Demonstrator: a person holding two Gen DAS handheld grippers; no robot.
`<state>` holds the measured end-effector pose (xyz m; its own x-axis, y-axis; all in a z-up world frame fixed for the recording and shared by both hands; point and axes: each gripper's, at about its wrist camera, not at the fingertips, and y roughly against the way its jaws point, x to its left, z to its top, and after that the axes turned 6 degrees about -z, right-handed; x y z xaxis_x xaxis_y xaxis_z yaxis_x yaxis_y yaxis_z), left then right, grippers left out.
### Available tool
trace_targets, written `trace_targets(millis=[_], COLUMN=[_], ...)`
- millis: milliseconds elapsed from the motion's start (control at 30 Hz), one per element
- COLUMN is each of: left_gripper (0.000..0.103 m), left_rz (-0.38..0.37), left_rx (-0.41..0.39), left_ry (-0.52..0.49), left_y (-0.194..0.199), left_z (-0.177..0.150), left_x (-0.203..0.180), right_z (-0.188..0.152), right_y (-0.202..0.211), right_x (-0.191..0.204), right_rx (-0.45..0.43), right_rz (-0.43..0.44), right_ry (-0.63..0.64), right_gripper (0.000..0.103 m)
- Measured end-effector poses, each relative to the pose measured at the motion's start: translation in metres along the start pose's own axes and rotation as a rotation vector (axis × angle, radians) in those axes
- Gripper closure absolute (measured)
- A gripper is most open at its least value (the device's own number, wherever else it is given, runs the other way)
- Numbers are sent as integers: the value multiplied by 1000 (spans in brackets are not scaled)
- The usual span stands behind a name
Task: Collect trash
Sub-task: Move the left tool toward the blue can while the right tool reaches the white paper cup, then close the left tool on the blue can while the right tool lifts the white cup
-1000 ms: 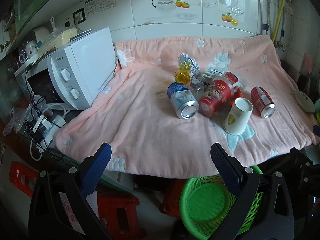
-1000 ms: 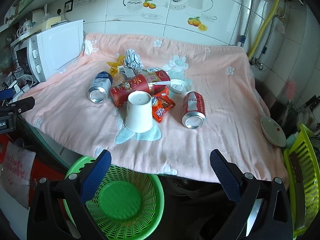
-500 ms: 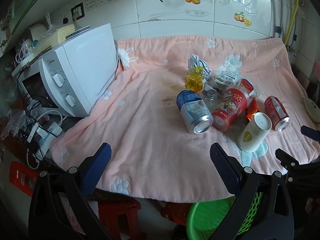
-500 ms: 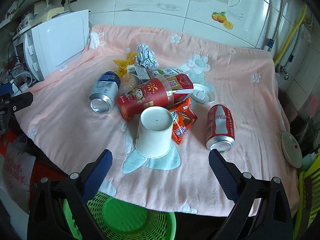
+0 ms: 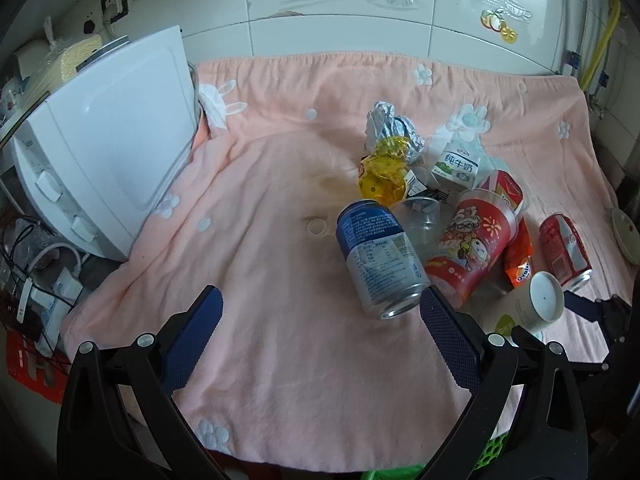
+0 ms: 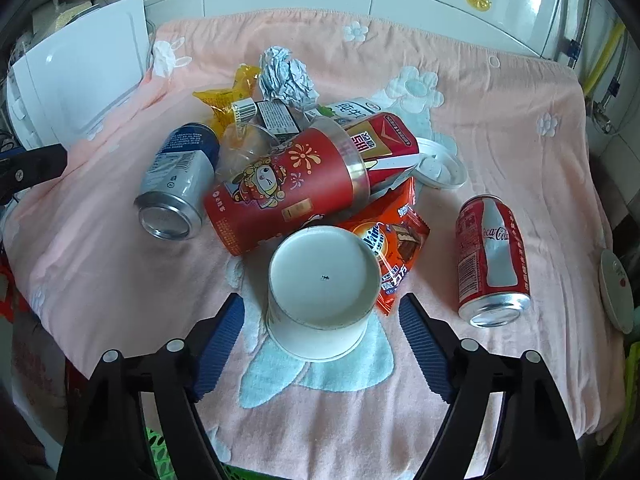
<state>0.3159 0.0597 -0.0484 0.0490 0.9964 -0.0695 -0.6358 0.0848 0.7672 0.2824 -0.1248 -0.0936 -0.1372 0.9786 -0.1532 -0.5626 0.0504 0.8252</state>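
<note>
Trash lies piled on a pink towel (image 5: 260, 280): a blue and silver can (image 5: 378, 258) on its side, a big red paper cup (image 5: 474, 246), a red cola can (image 6: 490, 258), an upturned white paper cup (image 6: 322, 294), a milk carton (image 5: 456, 168), a yellow wrapper (image 5: 384, 174), crumpled foil (image 6: 286, 76) and an orange snack packet (image 6: 394, 248). My left gripper (image 5: 320, 330) is open, its right finger just below the blue can's end. My right gripper (image 6: 320, 334) is open, its fingers on either side of the white cup, apart from it.
A white microwave (image 5: 100, 140) stands at the towel's left edge with cables below it. A green basket (image 6: 164, 454) sits under the front edge. A white lid (image 6: 436, 166) lies behind the pile. A small dish (image 6: 616, 290) lies at the right.
Both grippers have moved forward over the towel. The blue can has come close to my left gripper, the white cup between my right fingers. The green basket has dropped almost out of view.
</note>
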Motion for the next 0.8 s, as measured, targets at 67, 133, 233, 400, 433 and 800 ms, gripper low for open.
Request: trace_targets(millis=[67, 133, 233, 400, 433, 800], left_gripper=[6, 6, 6, 6, 6, 10], left_rz=[-29, -45, -62, -77, -83, -137], left_rx=[26, 50, 83, 135, 146, 244], left_ry=[11, 17, 21, 27, 30, 75], left_y=[-14, -27, -46, -74, -79, -119], left_z=[8, 15, 22, 28, 29, 30], left_x=[-2, -5, -9, -14, -14, -14], right_z=[0, 1, 0, 1, 2, 2], right_y=[-7, -11, -17, -22, -23, -31], right_x=[-2, -2, -4, -7, -6, -2], right_rx=[15, 24, 40, 53, 53, 64], right_rz=[3, 9, 16, 37, 37, 34], right_ry=[-4, -6, -10, -26, -24, -21], right_gripper=[30, 32, 36, 37, 37, 37])
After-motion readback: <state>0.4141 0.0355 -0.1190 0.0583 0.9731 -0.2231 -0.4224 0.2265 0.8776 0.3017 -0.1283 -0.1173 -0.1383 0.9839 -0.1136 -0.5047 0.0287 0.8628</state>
